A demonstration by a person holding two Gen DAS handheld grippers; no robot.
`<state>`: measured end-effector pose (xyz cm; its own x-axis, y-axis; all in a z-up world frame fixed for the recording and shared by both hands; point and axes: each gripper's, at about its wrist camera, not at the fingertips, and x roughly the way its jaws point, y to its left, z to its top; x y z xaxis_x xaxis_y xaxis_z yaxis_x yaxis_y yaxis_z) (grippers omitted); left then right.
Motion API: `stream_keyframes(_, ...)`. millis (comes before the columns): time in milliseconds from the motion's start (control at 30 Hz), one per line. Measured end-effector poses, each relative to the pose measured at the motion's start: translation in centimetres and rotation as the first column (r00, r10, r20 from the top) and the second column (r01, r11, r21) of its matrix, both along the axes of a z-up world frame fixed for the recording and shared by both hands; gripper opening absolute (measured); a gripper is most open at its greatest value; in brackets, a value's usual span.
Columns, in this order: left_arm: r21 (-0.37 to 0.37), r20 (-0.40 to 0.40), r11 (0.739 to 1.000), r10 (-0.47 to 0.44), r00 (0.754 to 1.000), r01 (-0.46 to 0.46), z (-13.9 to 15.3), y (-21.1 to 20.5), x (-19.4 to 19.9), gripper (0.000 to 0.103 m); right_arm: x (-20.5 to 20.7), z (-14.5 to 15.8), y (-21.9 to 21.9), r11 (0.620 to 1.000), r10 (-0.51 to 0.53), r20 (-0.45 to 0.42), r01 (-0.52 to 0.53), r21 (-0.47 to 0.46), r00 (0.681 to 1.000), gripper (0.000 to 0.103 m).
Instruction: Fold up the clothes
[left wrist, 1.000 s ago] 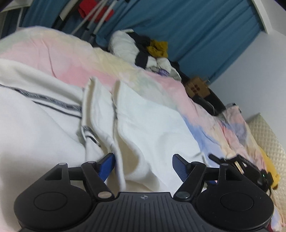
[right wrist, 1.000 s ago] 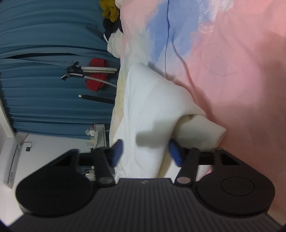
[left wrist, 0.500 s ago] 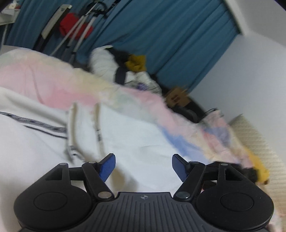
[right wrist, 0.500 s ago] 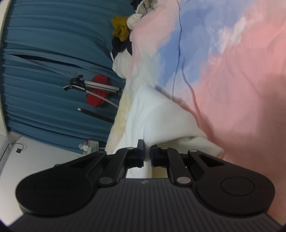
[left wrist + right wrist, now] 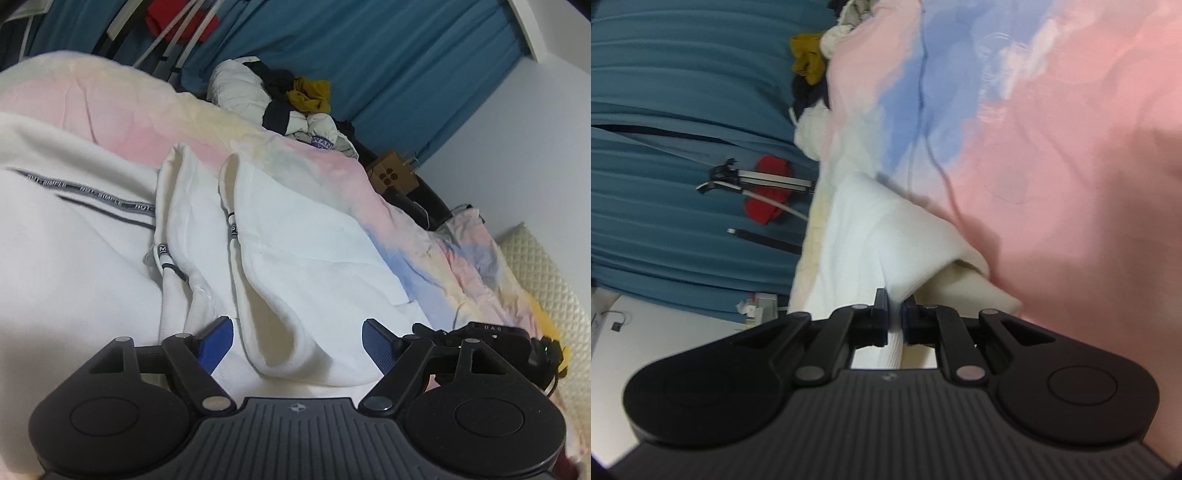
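Note:
A white hoodie [image 5: 92,266] with a grey lettered stripe and drawstrings lies on the pastel bedspread [image 5: 110,107]. My left gripper [image 5: 295,345] hovers low over it with its jaws opening. A rolled white hem [image 5: 280,362] lies between the blue pads [image 5: 218,341], which do not press on it. In the right wrist view my right gripper [image 5: 894,321] is shut on a fold of the same white hoodie [image 5: 871,236], and the cloth rises to the pinch. Its black body [image 5: 480,338] shows at the right of the left wrist view.
A heap of white, dark and mustard clothes [image 5: 280,96] sits at the bed's far end before a blue curtain [image 5: 406,55]. A rack with a red garment [image 5: 177,22] stands far left. A cardboard box [image 5: 391,177] and a cream quilted panel [image 5: 546,266] flank the right side.
My right gripper has closed from open onto the fold of white cloth and tilted slightly. The left gripper's view swung away and came back, and its jaws stand a little wider.

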<state>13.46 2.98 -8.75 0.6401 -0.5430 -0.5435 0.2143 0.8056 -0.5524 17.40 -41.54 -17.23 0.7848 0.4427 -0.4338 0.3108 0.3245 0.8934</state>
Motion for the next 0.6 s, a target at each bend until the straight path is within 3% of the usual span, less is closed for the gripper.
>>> stream_keyframes(167, 0.02, 0.014, 1.0, -0.01, 1.0, 0.01, -0.2, -0.4, -0.4, 0.08, 0.0, -0.1, 0.1, 1.0, -0.008, -0.013, 0.008, -0.007, 1.0, 0.009)
stream_keyframes(333, 0.058, 0.043, 0.995, -0.078, 0.996, 0.075, -0.6, -2.2, 0.0, 0.068, 0.1, 0.0, 0.4, 0.999, 0.012, -0.005, -0.012, -0.044, 1.0, 0.009)
stream_keyframes(367, 0.085, 0.054, 0.993, -0.086, 0.995, 0.081, -0.7, -2.7, 0.2, 0.064, 0.2, 0.1, 0.5, 0.998, 0.018, -0.004, -0.018, -0.055, 1.0, 0.009)
stream_keyframes(433, 0.132, 0.078, 0.987, -0.098, 0.992, 0.088, -1.0, -3.6, 0.4, 0.043, 0.3, 0.2, 0.7, 0.996, 0.027, -0.003, -0.027, -0.081, 1.0, 0.009)
stream_keyframes(467, 0.139, 0.073, 0.987, -0.087, 0.994, 0.076, -1.2, -3.7, 0.6, 0.017, 0.3, 0.2, 0.8, 0.995, 0.032, -0.003, -0.032, -0.095, 0.999, 0.009)
stream_keyframes(500, 0.141, 0.065, 0.988, -0.067, 0.996, 0.057, -1.3, -3.6, 0.7, 0.008, 0.4, 0.2, 0.9, 0.993, 0.036, -0.005, -0.037, -0.111, 0.999, 0.009)
stream_keyframes(600, 0.093, 0.089, 0.995, -0.032, 0.996, 0.024, -0.1, -2.5, 0.1, 0.007, 0.5, 0.3, 1.1, 0.989, 0.052, -0.005, -0.052, -0.14, 0.999, 0.009)
